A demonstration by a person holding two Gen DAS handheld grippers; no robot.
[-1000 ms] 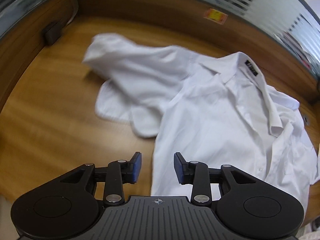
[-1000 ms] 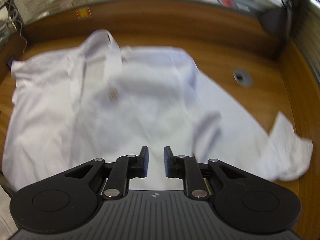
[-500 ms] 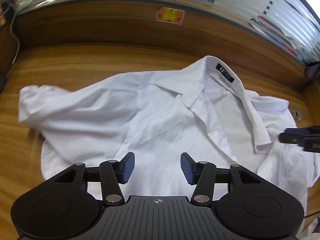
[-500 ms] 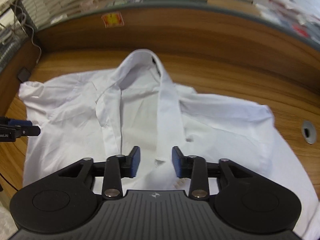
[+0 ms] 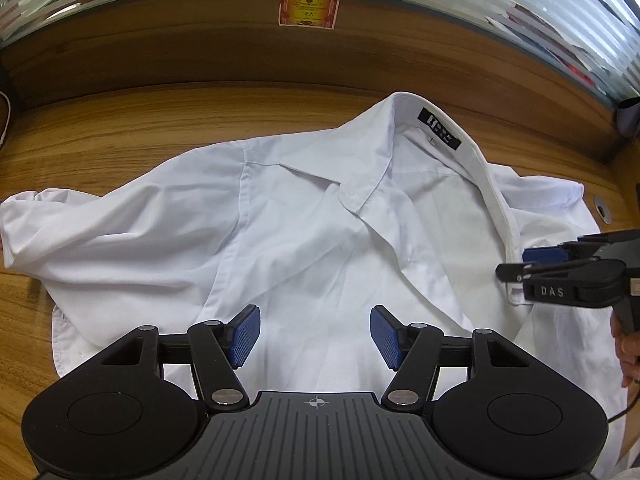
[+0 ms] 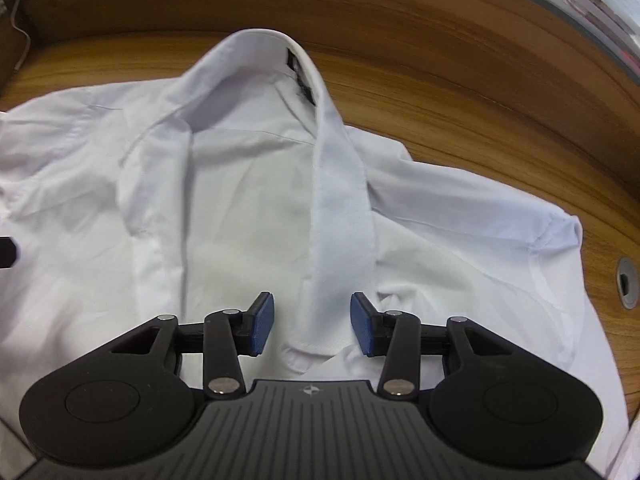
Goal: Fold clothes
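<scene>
A white collared shirt lies spread face up and unbuttoned on a wooden bench, rumpled, with no fold in it that can be made out. Its collar points to the far edge of the bench and its hem runs toward the person, so the long axis of the shirt goes straight away from both claws. One short sleeve trails off to the left; the other shoulder and sleeve lie to the right, near a round cable port set in the bench. The left claw hovers above the lower front of the shirt, its blue pads set wide apart and holding nothing. The right claw hovers just over the bottom end of the right front placket, a long white strip that runs from the collar down between its blue pads; they are wide apart too and grip nothing. In the left camera the right claw shows side-on at the same strip's lower tip, held by a hand. By this judgement the right claw is nearer a usable edge, the placket lying in line with its opening, while the left claw has only flat cloth beneath it.
</scene>
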